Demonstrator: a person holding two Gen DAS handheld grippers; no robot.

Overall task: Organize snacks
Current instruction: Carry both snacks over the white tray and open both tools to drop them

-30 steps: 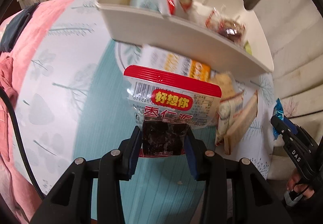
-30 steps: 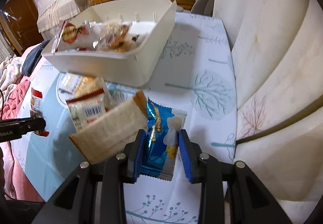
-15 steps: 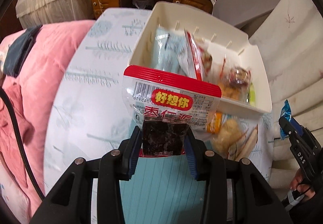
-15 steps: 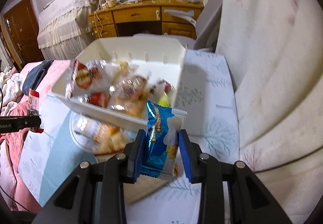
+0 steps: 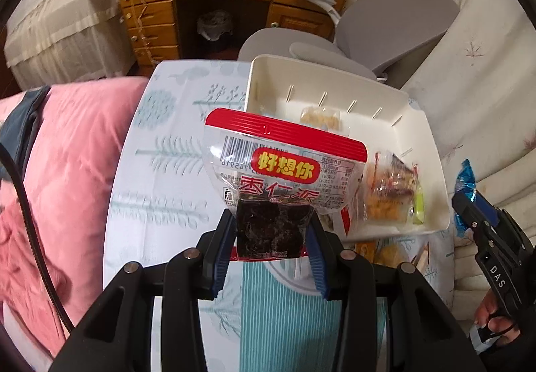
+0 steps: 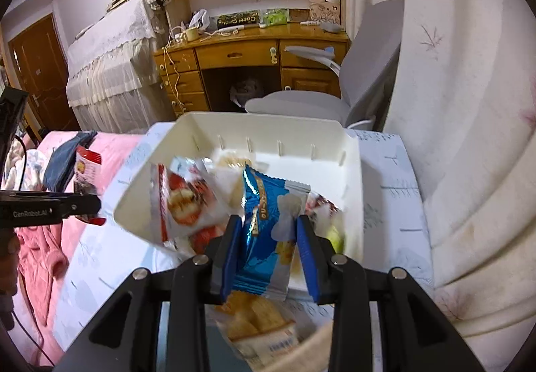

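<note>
Left gripper clamped on clear crinkly red-topped date snack packet, dark block inside. Right gripper clamped on glossy blue foil packet. Both above rectangular white plastic bin.

- The left gripper points forward and slightly down, its blue-padded fingers closed on the dark lower end of a red-topped packet, which stands upright between them.
- The right gripper is likewise closed, pinching a blue packet upright between its fingers.
- In the left wrist view the right gripper shows at the far right edge, held by a bare hand at its handle.
- In the right wrist view the left gripper reaches in from the left edge, level, well apart from the right one.
</note>
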